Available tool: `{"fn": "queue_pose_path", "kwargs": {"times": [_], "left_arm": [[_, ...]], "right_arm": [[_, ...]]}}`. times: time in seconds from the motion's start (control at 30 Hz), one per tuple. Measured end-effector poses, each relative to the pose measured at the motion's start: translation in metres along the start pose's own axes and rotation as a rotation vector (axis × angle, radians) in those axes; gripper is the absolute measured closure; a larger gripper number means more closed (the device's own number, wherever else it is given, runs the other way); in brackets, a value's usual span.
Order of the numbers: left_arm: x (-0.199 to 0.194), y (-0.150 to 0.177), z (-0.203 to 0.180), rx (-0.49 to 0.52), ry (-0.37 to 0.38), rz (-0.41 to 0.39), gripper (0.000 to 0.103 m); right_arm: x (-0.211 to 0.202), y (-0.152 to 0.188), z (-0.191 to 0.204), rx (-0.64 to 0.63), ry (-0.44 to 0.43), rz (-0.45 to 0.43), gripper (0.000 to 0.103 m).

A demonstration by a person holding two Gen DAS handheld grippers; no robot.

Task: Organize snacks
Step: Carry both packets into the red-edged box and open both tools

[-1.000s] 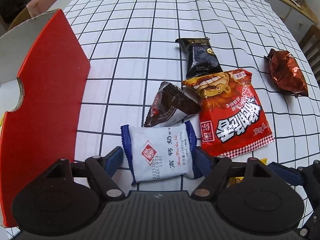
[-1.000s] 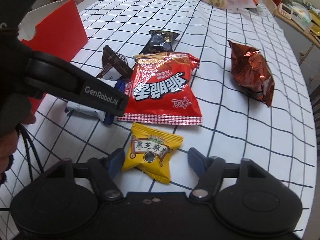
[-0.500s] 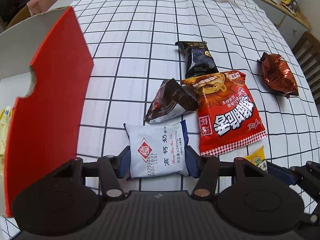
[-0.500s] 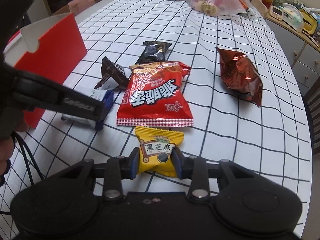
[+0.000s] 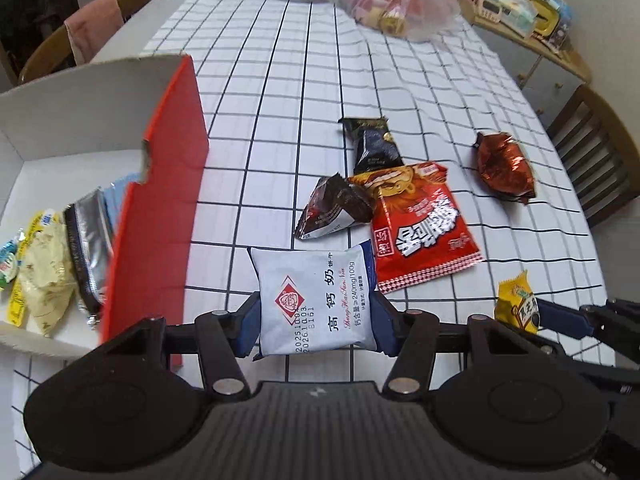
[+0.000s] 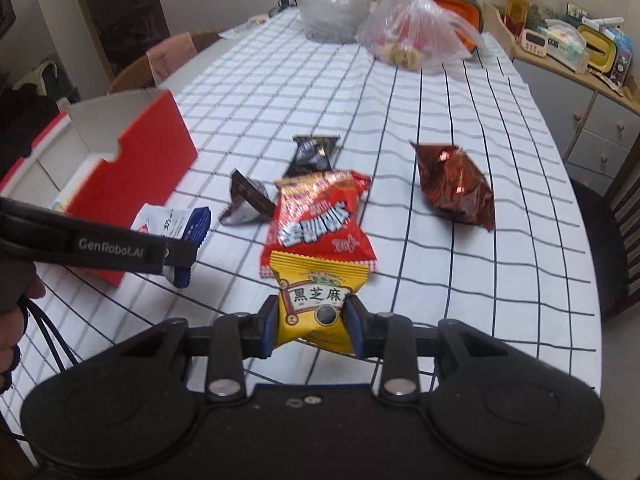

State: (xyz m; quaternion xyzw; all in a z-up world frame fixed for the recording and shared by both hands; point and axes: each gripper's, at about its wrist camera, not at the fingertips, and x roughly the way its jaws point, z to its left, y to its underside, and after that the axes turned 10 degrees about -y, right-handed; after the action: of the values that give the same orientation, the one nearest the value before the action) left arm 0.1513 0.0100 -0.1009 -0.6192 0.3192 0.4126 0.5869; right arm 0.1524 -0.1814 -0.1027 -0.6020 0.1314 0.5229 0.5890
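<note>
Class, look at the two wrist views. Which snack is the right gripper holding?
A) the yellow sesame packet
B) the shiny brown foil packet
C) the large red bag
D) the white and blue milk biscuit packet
A: the right gripper has its pads pressed on both sides of the yellow sesame packet, which hangs above the checked tablecloth.

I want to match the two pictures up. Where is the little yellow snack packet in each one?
Left wrist view: the yellow packet is at the lower right, pinched by the right gripper, whose arm reaches in from the right edge.
Right wrist view: it is at the bottom centre, clamped between the blue fingers.
Shared landmark: the big red snack bag lies on the checked cloth just beyond the packet in both.
</note>
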Motion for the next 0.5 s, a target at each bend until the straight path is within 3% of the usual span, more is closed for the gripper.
{"fn": "queue_pose_path", "kwargs": {"times": [0.5], "left_arm": [[-0.068, -0.005, 0.059, -0.010, 0.020, -0.101, 0.047]], "right_arm": [[-0.033, -0.029, 0.063, -0.052, -0.053, -0.092, 0.070]]}}
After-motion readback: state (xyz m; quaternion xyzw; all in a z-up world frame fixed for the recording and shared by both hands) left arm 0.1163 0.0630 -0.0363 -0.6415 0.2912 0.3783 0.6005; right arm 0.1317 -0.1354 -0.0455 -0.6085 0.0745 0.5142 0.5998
